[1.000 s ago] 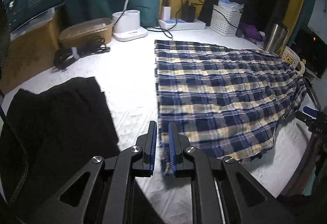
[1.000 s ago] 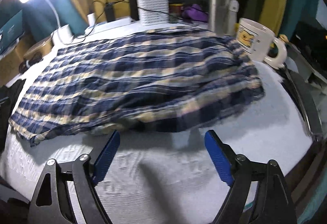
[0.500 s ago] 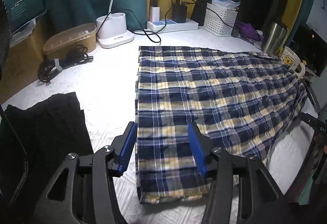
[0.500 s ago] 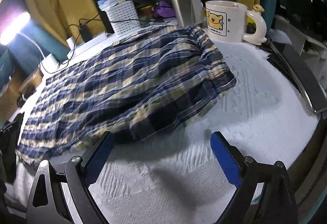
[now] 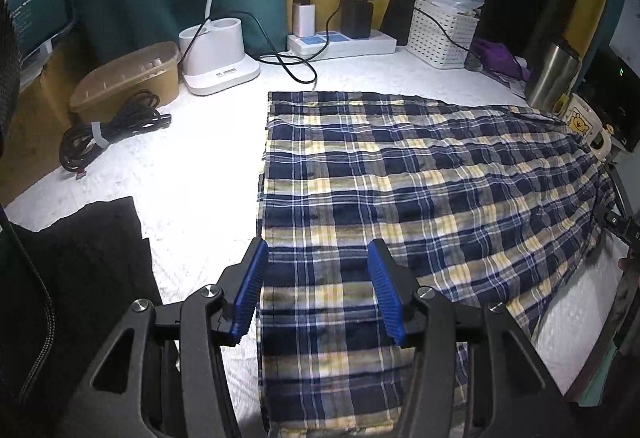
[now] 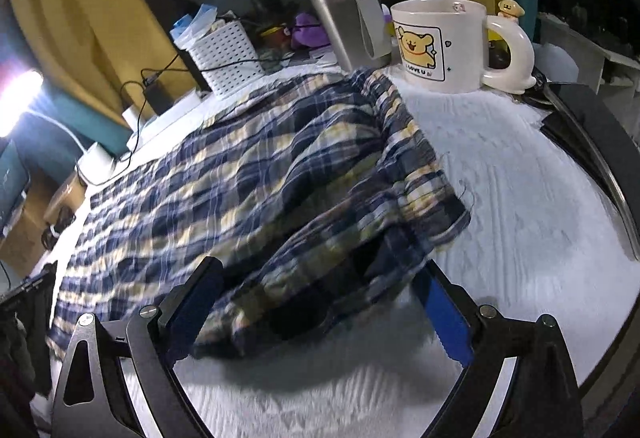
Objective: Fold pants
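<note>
Now both tongs (image 5: 316, 298) (image 6: 320, 302) gape over the plaid pants (image 5: 420, 190).

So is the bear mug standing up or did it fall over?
Standing up. The bear mug sits upright on the white cloth, open rim on top, handle out sideways, beside the plaid pants.

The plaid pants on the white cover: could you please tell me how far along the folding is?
Done: the plaid pants lie fairly flat in one long band on the white cover, apparently doubled leg on leg. In hand: nothing is gripped. The left gripper is open over the hem end, and the right gripper is open around the rumpled waist end. Left: the crosswise folds, since the pants lie at full length.
</note>
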Demonstrator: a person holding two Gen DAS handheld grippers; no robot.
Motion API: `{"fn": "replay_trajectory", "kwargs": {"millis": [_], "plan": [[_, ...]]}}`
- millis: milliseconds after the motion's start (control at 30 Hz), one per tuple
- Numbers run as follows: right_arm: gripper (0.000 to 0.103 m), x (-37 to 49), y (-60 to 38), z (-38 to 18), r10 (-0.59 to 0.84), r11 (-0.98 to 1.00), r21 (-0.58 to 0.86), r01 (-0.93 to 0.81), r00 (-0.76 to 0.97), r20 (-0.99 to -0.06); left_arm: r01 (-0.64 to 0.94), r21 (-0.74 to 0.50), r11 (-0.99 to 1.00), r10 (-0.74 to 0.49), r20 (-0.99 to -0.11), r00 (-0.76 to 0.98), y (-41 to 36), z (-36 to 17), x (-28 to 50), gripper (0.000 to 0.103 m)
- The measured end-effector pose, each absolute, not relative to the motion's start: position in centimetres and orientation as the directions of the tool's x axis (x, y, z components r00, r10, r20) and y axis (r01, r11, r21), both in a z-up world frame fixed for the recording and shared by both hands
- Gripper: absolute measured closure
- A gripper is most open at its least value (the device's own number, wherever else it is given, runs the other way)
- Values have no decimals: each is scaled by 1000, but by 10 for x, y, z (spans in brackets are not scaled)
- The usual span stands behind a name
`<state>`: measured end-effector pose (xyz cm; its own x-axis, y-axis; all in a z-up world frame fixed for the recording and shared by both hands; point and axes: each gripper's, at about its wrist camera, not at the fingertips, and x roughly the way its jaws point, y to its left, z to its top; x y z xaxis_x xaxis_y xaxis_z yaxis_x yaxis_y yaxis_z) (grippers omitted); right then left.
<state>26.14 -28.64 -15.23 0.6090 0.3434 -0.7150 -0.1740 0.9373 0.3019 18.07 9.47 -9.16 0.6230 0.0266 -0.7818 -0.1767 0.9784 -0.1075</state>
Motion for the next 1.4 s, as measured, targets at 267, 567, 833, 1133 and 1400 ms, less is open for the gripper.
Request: {"fn": "replay_trajectory", "kwargs": {"millis": [267,567,833,1133,1400], "plan": [[7,283,-287,-153,351,930,336,-148,624,-698,-179,-110,978,20,-801,598,97,-102,194,51],[7,301,-276,-153,386,915,371,-159,612,-691,-179,-121,976,8,-808,589,101,-108,206,51],[7,314,-267,-153,430,892,422,-164,599,-676,-185,-126,975,6,-813,582,108,-112,207,51],[56,320,-267,-154,444,883,440,-164,598,-668,-187,-122,975,12,-808,589,112,-113,209,51],[85,311,-274,-144,435,888,424,-179,629,-644,-176,-100,979,26,-800,599,107,-119,221,51]]}}
